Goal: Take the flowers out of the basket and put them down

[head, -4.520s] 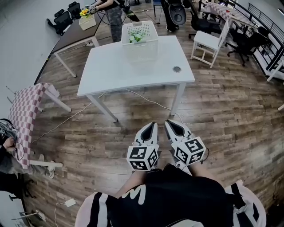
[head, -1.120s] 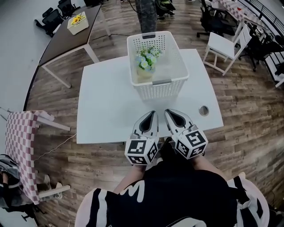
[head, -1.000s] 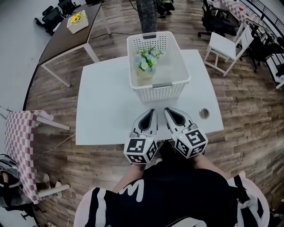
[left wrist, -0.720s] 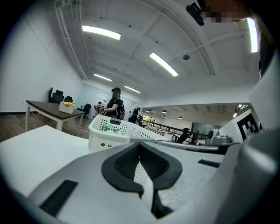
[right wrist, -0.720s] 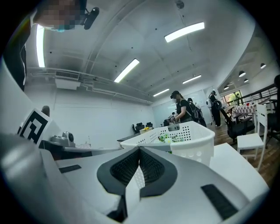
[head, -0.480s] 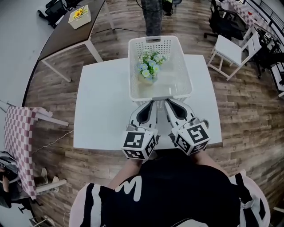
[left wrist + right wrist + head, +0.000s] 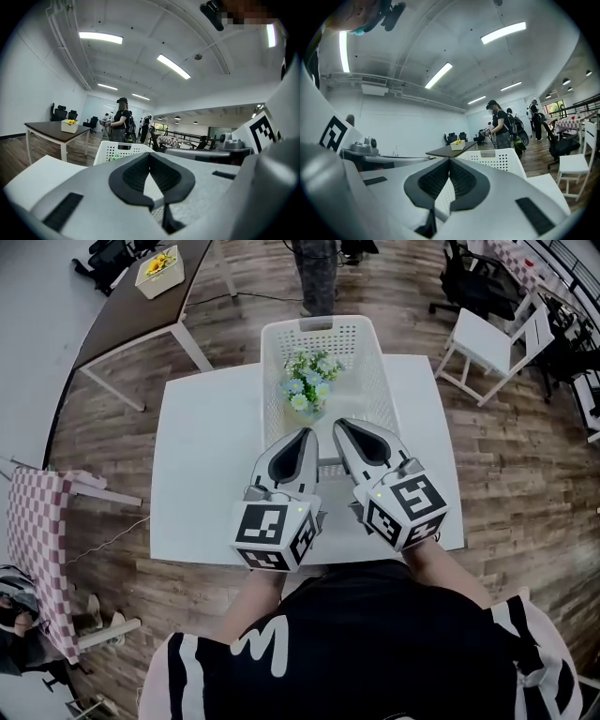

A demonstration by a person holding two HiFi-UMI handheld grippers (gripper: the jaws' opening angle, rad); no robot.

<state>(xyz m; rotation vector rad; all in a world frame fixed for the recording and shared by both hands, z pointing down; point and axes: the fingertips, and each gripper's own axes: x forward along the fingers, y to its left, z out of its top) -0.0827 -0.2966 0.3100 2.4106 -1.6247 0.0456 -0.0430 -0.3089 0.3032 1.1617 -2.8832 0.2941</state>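
Head view: the left gripper and right gripper hover side by side above the near rim of the white basket on the table; the flowers stand inside, just beyond. Left gripper view, then right gripper view: jaws clenched together, empty. Pushing in unopened would probably topple the flowers or shove the basket.

No words, brands or numbers could be read. The black shirt carried a large white mark shaped like an M. The cubes on the left tool and right tool bore only black-and-white square patterns.
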